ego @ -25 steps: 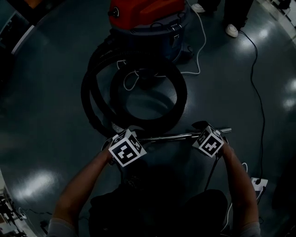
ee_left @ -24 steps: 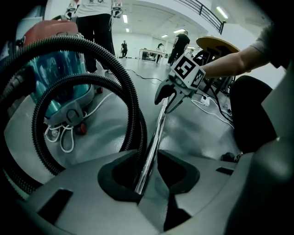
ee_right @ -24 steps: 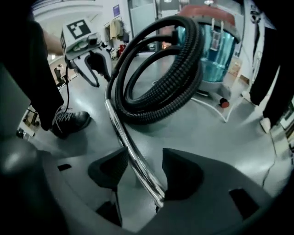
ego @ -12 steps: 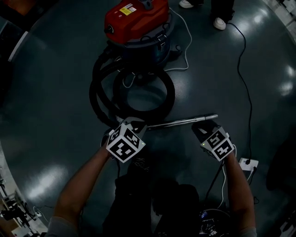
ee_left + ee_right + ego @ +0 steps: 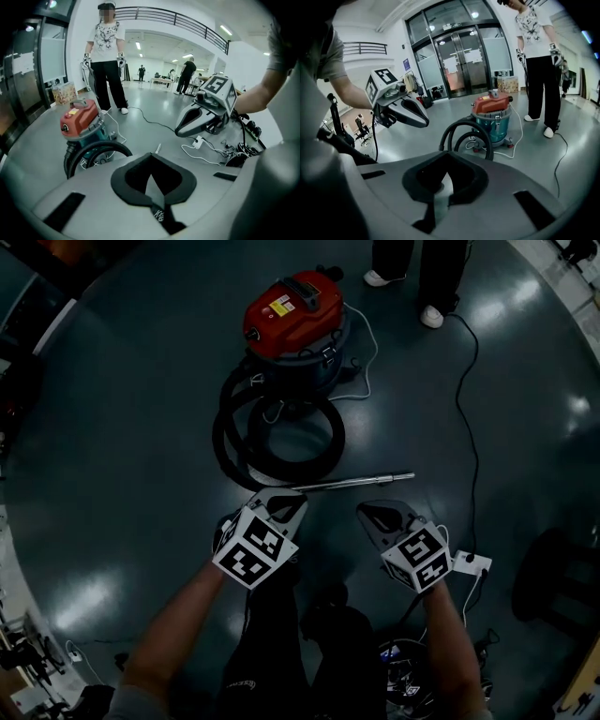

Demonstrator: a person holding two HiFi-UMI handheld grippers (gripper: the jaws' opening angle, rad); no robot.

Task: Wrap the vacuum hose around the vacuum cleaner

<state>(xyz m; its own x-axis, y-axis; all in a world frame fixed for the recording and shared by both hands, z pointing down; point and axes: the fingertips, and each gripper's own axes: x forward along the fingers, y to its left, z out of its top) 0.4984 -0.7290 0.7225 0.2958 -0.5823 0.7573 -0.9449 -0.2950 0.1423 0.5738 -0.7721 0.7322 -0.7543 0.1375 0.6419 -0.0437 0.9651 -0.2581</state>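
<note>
Hovering near the vacuum hose (image 5: 225, 442), left tool (image 5: 279, 501) and right tool (image 5: 377, 512) are empty, jaws just closed together.

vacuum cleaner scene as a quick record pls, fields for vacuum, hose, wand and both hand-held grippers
vacuum cleaner: upright on the floor, red top
vacuum hose: looped on the floor in front of it, not wrapped around it
metal wand: lying on the floor between the hose loops and the grippers
left hand-held gripper: shut, nothing between the jaws
right hand-held gripper: jaws just closed, shut, nothing between them
</note>
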